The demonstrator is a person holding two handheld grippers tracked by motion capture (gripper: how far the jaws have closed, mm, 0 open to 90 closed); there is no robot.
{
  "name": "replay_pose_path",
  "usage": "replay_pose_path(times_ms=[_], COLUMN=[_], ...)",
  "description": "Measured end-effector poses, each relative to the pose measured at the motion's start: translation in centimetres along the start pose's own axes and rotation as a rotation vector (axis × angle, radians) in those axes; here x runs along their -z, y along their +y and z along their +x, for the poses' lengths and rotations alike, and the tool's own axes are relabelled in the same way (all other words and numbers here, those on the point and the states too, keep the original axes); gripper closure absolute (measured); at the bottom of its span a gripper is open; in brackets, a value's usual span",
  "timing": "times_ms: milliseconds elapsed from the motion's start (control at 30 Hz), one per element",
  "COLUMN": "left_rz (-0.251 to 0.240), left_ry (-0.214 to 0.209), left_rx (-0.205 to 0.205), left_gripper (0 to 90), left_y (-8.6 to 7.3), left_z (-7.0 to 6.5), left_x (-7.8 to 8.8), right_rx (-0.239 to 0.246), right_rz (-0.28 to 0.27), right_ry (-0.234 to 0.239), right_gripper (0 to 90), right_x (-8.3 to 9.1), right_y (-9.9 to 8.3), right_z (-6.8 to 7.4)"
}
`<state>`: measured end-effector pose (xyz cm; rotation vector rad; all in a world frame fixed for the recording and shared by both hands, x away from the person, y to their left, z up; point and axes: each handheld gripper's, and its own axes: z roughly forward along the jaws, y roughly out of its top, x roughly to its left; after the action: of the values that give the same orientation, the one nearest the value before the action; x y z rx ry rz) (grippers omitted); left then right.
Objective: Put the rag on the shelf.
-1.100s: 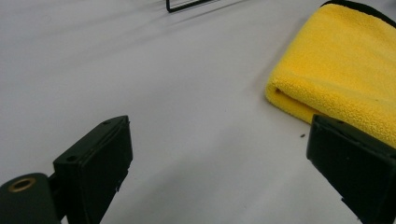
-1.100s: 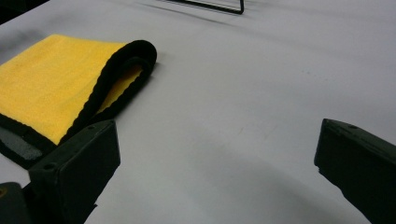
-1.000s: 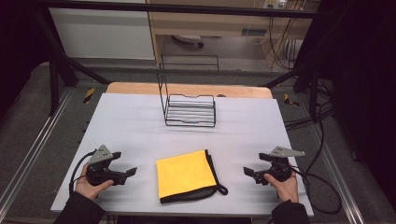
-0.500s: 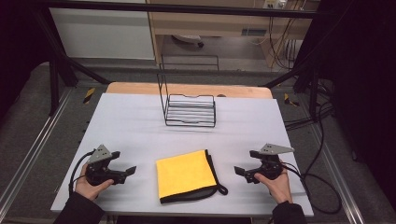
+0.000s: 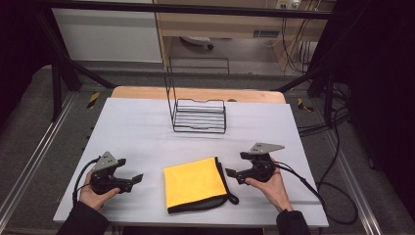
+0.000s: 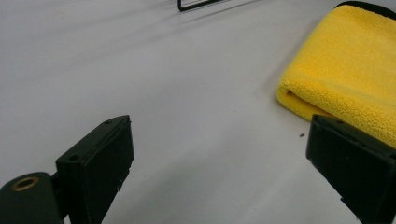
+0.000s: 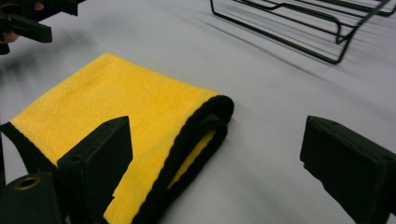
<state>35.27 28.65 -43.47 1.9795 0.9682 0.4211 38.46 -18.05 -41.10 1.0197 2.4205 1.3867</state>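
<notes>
A folded yellow cloth (image 5: pixel 195 183) with a black trimmed edge lies flat near the table's front, between my two grippers. My left gripper (image 5: pixel 138 178) rests to its left, open and empty; in the left gripper view (image 6: pixel 217 154) the cloth's (image 6: pixel 345 70) folded edge lies ahead on the right. My right gripper (image 5: pixel 229 173) hovers just off the cloth's right edge, pointing at it. Its jaws (image 7: pixel 215 163) stand wide and have just been closing slightly. The cloth's (image 7: pixel 121 102) black rim lies ahead between them, untouched.
A black wire rack (image 5: pixel 199 116) stands at the table's back middle and appears in the right gripper view (image 7: pixel 303 23) too. The white table sheet (image 5: pixel 147 127) ends at a wooden strip (image 5: pixel 147 93) behind. The right gripper's cable (image 5: pixel 303 181) trails off to the right.
My right gripper has moved left and slightly up, from the table's right side to the cloth's right edge. The left gripper and the cloth have stayed put.
</notes>
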Motion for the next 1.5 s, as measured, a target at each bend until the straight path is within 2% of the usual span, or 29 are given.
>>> replay_pose_path(times_ms=[33, 67, 167, 233, 300, 467, 567, 767, 933, 1133, 1200, 1400, 1500], left_rz=[0.000, -0.001, 0.000, 0.001, 0.001, 0.010, 0.004, 0.002, 0.002, 0.001, 0.002, 0.002, 0.002], left_ry=[0.002, 0.003, 0.007, 0.008, 0.010, 0.011, 0.010, 0.012, 0.012, 0.013, 0.014, 0.013, 0.014], left_rx=[0.001, 0.001, 0.006, 0.009, 0.006, 0.000, 0.004, 0.007, 0.004, 0.005, 0.004, 0.005, 0.005], left_gripper=[8.1, 8.1, 8.2, 9.0, 9.1, 10.1, 10.2, 10.3, 10.3, 10.3, 10.3, 10.3, 10.3], left_y=[0.0, 0.0, -0.1, -0.1, 0.0, -0.1, -0.1, -0.1, 0.0, 0.0, 0.0, 0.0, 0.0], left_z=[0.0, 0.0, 0.1, 0.1, 0.1, 0.2, 0.1, 0.1, 0.1, 0.2, 0.2, 0.2, 0.1], left_x=[0.0, 0.0, 0.0, 0.0, 0.0, 0.0, 0.0, 0.0, 0.0, 0.1, 0.1, 0.1, 0.1], right_rx=[0.013, 0.013, 0.039, 0.059, 0.061, 0.075, 0.073, 0.115, 0.096, 0.112, 0.114, 0.093, 0.093], right_rz=[0.015, 0.015, 0.047, 0.088, 0.094, 0.153, 0.182, 0.230, 0.252, 0.264, 0.263, 0.258, 0.249], right_ry=[0.008, 0.008, 0.004, 0.003, 0.004, 0.015, 0.017, 0.039, 0.058, 0.069, 0.071, 0.060, 0.040], right_gripper=[15.5, 15.5, 19.6, 22.6, 24.3, 30.7, 38.1, 52.1, 57.6, 77.0, 81.0, 83.0, 83.3], right_x=[-1.1, -1.1, -2.9, -4.6, -5.1, -7.0, -7.8, -8.1, -8.2, -7.7, -7.6, -7.4, -7.2], right_y=[0.7, 0.7, 1.5, 1.9, 1.9, 2.1, 1.9, 1.6, 1.6, 1.7, 1.7, 1.7, 1.6], right_z=[0.2, 0.2, 0.2, 0.1, 0.0, -0.2, -0.6, -0.7, -0.8, -0.6, -0.5, -0.2, 0.0])
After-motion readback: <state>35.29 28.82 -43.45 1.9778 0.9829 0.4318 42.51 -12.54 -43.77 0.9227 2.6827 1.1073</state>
